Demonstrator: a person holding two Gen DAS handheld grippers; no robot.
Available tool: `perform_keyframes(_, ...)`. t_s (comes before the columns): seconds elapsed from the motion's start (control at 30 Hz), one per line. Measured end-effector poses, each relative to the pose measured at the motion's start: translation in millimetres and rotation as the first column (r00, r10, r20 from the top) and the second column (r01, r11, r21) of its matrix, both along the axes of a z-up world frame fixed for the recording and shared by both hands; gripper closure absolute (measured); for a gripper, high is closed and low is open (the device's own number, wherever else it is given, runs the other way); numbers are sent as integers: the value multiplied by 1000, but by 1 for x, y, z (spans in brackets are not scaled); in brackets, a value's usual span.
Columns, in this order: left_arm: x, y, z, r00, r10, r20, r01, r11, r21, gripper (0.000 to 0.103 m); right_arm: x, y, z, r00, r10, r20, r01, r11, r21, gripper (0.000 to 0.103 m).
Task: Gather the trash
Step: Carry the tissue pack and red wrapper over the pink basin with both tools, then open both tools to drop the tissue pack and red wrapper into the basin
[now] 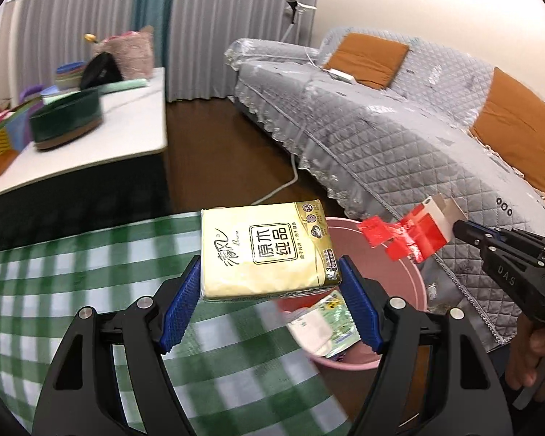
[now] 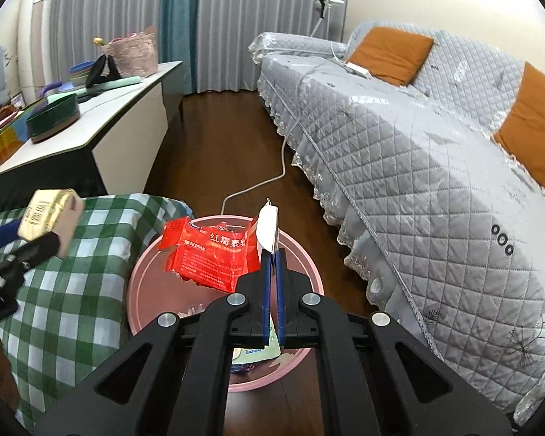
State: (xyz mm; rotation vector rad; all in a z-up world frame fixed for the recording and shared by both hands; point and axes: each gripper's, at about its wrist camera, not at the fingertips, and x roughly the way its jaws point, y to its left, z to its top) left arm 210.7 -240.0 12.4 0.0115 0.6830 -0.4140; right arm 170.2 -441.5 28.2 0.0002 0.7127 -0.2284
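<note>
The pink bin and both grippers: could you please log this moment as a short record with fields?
left gripper: jaws shut on the yellow tissue pack
right gripper: jaws shut on the flattened red carton
pink bin: on the wooden floor between the checked tablecloth and the sofa
bin contents: some wrappers already inside
carton position: above the bin opening
tissue pack position: at the bin's rim, by the table edge
</note>
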Motion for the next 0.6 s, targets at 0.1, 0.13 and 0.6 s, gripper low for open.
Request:
perform_keyframes(0.1, 6, -16, -7, 1000, -30, -10, 30, 1000, 8, 32, 5, -8, -4, 1000, -16, -7, 17, 999, 35, 100)
perform_keyframes(0.13, 8, -20, -9, 999, -39, -12, 39, 999, 10, 32, 7, -10, -5, 1000, -20, -8, 20, 999, 45, 100)
perform_keyframes(0.6, 26, -55, -27, 987, -152, -57, 152, 988, -7, 25, 17, -20, -11, 999, -40, -15, 41, 994, 96, 95)
